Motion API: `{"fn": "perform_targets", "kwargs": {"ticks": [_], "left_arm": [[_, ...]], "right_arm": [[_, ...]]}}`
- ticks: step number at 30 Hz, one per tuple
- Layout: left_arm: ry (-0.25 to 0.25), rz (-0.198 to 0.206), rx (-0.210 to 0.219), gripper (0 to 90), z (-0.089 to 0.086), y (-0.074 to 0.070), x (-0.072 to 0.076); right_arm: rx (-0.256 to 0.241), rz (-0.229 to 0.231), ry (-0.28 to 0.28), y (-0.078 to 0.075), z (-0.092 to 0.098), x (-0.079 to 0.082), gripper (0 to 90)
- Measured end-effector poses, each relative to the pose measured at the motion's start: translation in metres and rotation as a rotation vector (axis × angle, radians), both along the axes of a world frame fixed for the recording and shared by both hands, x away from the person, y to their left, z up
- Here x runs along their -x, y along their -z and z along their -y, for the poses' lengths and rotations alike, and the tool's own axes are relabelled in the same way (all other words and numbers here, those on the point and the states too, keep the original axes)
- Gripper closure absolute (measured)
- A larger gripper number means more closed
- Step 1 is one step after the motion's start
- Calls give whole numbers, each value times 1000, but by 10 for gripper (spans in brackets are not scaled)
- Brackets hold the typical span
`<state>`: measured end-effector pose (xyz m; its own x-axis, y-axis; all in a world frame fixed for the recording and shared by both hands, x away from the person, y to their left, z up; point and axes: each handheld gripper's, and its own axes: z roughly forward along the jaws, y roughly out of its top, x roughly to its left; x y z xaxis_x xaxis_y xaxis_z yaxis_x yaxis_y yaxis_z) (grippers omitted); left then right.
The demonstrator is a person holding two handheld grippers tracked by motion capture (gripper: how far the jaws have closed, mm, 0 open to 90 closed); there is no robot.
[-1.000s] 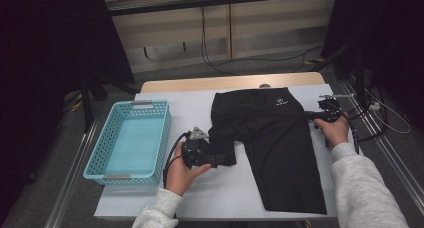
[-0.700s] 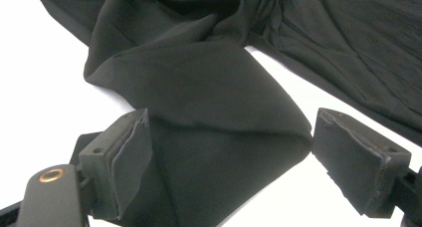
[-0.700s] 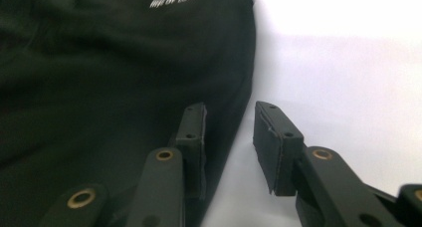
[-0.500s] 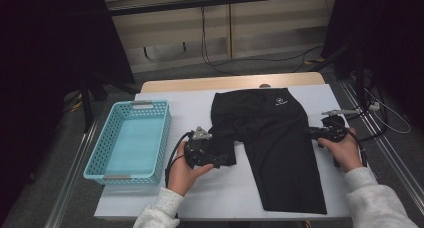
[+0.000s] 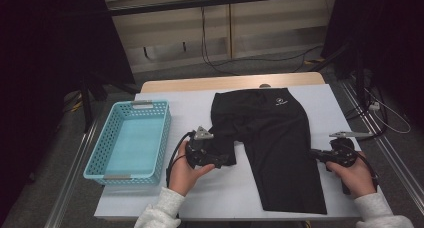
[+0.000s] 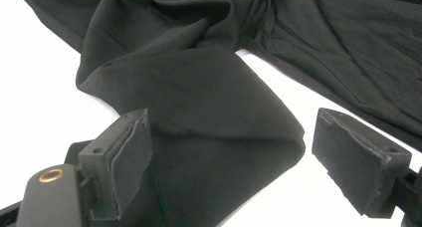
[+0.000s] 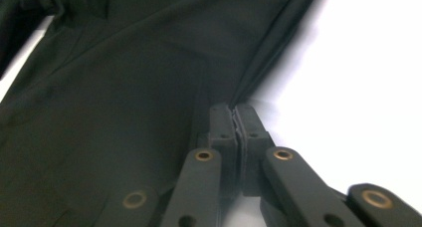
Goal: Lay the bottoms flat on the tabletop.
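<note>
Bare white table [image 5: 210, 195] lay open in front of the black pants [image 5: 280, 148] and between them and the blue basket [image 5: 131, 140], which blocked the left edge. The right edge beside the pants offered only a narrow strip.

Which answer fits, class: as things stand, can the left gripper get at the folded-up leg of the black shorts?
Probably yes. The left gripper is open, its jaws standing either side of the folded leg of the black shorts on the white table, with nothing between them.
</note>
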<state>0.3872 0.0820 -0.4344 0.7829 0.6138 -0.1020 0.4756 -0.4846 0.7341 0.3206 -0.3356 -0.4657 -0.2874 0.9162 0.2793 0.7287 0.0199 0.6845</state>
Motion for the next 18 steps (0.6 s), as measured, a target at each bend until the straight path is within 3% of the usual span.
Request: {"fn": "perform_targets", "kwargs": {"ticks": [5,10,15,18], "left_arm": [[5,2,3,159,2,-1,2],[11,-4,-5,159,2,0,2],[7,-3,1,159,2,-1,2],[3,-1,4,159,0,-1,1]], "right_arm": [[34,11,0,-5,7,6,896],[14,7,28,-2,25,9,893],[23,8,32,-1,29,8,888],[45,32,7,-1,25,7,795]]}}
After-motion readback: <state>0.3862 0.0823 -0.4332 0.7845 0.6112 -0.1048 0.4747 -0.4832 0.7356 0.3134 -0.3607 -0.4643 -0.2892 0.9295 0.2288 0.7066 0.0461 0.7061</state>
